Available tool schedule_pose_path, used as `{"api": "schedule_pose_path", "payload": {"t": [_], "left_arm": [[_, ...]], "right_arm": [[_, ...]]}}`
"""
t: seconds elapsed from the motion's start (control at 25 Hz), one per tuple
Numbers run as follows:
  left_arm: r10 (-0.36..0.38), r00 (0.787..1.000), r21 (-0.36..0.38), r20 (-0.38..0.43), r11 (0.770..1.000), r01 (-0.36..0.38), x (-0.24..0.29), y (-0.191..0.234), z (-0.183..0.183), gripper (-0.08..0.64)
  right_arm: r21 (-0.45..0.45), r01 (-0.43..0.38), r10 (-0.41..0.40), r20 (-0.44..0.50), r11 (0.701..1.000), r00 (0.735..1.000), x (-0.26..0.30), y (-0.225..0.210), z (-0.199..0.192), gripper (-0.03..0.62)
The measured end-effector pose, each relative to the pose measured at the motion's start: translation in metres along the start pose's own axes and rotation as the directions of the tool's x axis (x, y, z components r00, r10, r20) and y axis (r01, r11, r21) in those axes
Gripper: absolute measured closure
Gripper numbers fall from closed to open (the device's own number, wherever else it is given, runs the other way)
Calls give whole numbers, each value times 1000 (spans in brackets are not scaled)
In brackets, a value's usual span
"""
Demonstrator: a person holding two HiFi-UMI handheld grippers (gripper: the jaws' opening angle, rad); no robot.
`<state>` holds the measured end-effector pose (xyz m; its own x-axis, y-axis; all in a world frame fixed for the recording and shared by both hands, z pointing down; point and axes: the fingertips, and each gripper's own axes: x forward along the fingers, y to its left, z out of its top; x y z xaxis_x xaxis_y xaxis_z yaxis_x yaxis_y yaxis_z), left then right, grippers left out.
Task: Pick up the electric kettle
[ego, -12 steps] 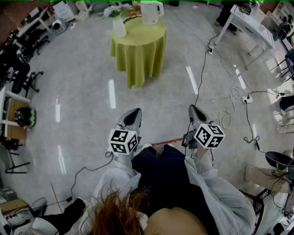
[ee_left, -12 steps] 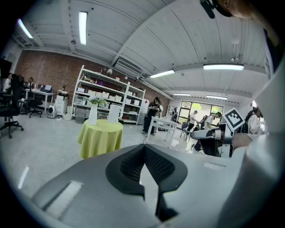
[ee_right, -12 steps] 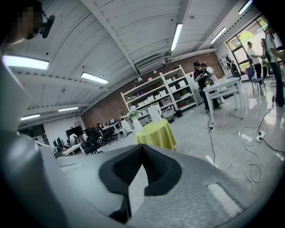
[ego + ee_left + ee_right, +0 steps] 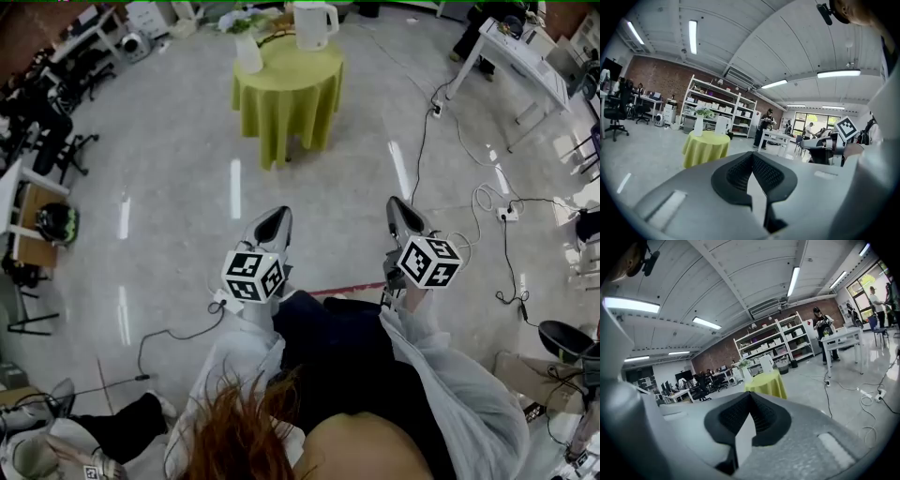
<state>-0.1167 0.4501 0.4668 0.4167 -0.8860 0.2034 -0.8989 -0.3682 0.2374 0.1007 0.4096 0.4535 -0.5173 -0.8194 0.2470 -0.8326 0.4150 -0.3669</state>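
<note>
Grippers: two, left gripper [image 4: 277, 214] and right gripper [image 4: 395, 202]. Marker cubes: two, left cube [image 4: 253, 276] and right cube [image 4: 429, 262]. Round table [image 4: 286, 94] under green cloth: one. On it: one white electric kettle [image 4: 312, 24], one white vase [image 4: 247, 52] with greenery. Floor power strip [image 4: 507, 214]: one.

The floor [image 4: 169, 187] is grey and glossy with streaks of reflected light, the desk [image 4: 286, 112] is draped in matt yellow-green cloth, the electric kettle [image 4: 312, 23] looks like smooth white plastic, and the left claw [image 4: 751, 157] and right claw [image 4: 749, 397] have matt grey shells with black, finely ribbed pads [image 4: 738, 171].
</note>
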Motion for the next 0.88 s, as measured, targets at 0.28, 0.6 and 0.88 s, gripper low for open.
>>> {"api": "schedule_pose_path", "payload": {"t": [0.28,0.6,0.88], "left_arm": [[-32,999,-3,-17,999,32,16,-23,-9,397],[-66,996,-46,-58,997,63,54,-21,-14,250],[-96,990,-33,-105,995,93,124,1,1,246]], "right_arm": [[38,-1,3,-51,999,999,-5,-22,-21,591],[82,34,-28,-78,996,997,13,-49,-21,591],[110,70,-60,-89,991,994,67,-83,1,591]]}}
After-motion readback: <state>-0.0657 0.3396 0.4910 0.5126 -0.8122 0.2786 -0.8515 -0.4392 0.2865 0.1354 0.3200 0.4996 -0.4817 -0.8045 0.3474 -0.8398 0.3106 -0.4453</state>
